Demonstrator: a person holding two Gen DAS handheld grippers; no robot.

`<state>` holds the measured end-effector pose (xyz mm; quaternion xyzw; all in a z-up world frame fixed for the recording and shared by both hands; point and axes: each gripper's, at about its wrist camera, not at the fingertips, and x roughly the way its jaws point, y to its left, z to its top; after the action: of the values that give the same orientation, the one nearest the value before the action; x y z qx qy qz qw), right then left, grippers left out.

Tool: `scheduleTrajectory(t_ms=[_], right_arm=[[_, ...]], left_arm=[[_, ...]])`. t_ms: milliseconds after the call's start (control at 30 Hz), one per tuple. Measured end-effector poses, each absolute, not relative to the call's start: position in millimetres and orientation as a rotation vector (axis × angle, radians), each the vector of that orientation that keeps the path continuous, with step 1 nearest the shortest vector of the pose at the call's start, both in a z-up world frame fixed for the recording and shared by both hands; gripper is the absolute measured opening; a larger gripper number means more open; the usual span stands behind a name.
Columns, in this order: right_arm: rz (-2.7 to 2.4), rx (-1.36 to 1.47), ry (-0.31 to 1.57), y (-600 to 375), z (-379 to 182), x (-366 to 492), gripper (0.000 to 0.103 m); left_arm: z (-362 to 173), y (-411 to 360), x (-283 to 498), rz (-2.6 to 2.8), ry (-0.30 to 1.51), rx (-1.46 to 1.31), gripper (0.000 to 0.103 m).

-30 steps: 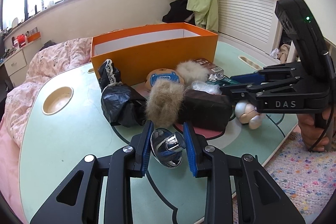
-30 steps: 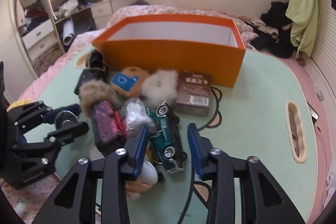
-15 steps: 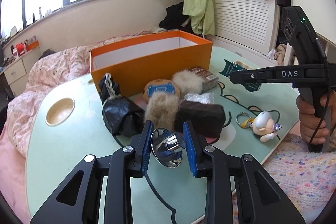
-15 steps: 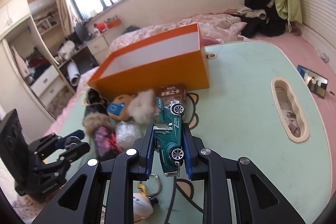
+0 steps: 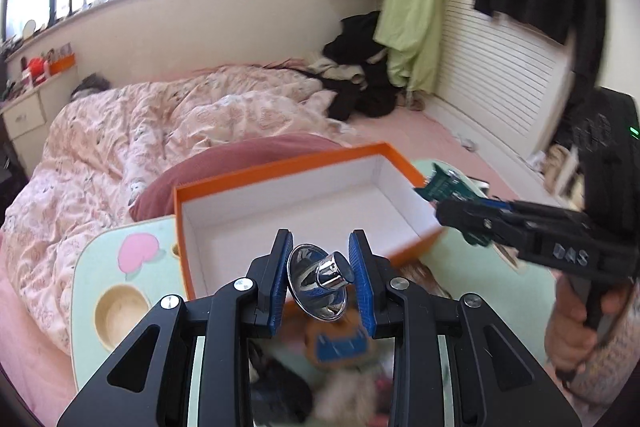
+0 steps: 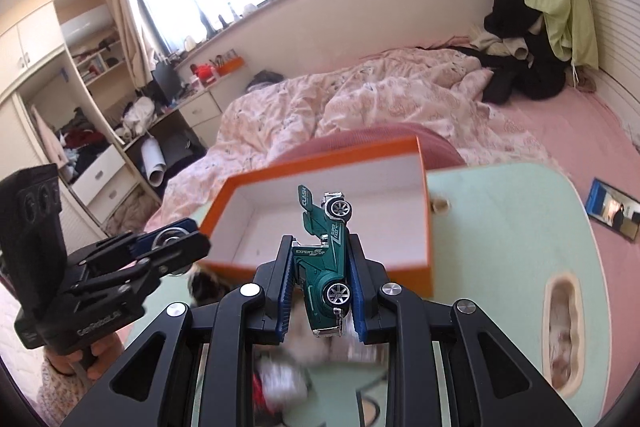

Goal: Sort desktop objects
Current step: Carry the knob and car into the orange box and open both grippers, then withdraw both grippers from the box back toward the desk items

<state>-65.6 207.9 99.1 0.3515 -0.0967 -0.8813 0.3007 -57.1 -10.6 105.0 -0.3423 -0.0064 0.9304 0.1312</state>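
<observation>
My left gripper [image 5: 320, 277] is shut on a shiny chrome knob with a round flared base [image 5: 320, 281], held above the near wall of the empty orange box [image 5: 280, 219]. My right gripper [image 6: 320, 285] is shut on a green toy car [image 6: 326, 259], nose up, held over the near wall of the orange box [image 6: 332, 219]. The right gripper with the car [image 5: 444, 185] shows at the box's right end in the left wrist view. The left gripper with the knob [image 6: 168, 239] shows at the box's left end in the right wrist view.
The pale green table [image 6: 500, 211] carries the box. Blurred desktop items lie below the grippers, among them a brown toy with a blue patch [image 5: 336, 341]. A round cup recess [image 5: 120, 311] and an oval slot [image 6: 562, 323] are in the tabletop. A pink bed [image 5: 160, 123] lies behind.
Both grippers have risen and moved forward from the pile toward the orange box, each still holding its object. The box interior now shows from above.
</observation>
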Motion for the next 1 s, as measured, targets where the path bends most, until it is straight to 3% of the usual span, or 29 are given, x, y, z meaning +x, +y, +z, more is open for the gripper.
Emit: scheduleTrajectory(t_ms=[133,167,233,267,400,500,667,900,1000], right_arm=[[-2.336,0.997,-0.35,195.5,98.0,-108.2,0.025],[-2.349,1.004,-0.365,193.3,96.9,-116.2,0.028],[-2.377,1.006,-0.355,190.8,96.8,-125.9,0.037],[-2.395,1.008,-0.336,190.3,97.1,-127.4,0.045],[-2.412,0.97,-0.324,202.2,97.4,-110.4,0.046],[-2.443,0.905,-0.279,211.8,103.4,-85.8,0.053],[-2.471,0.78,-0.186,226.6,105.5,-28.4,0.071],[-2.602,0.817,-0.036,254.6,63.2,31.1,0.084],[-2.639,0.903,0.085,263.8,39.7,42.8,0.085]], left_arm=[[91.9,-23.7,-110.8,2.656,-0.194,-1.155,0.035],[87.0,-26.7,-119.3,2.648,-0.241,-1.192,0.046],[78.1,-34.1,-128.8,2.639,-0.326,-1.234,0.058],[74.9,-37.4,-128.7,2.642,-0.356,-1.241,0.059],[79.2,-46.6,-108.8,2.618,-0.423,-1.181,0.059],[90.8,-50.8,-83.4,2.655,-0.411,-1.099,0.063],[103.6,-52.7,-32.7,2.688,-0.354,-0.988,0.081],[62.8,-49.1,34.4,2.722,-0.215,-1.091,0.082],[38.1,-47.3,50.7,2.742,-0.156,-1.175,0.082]])
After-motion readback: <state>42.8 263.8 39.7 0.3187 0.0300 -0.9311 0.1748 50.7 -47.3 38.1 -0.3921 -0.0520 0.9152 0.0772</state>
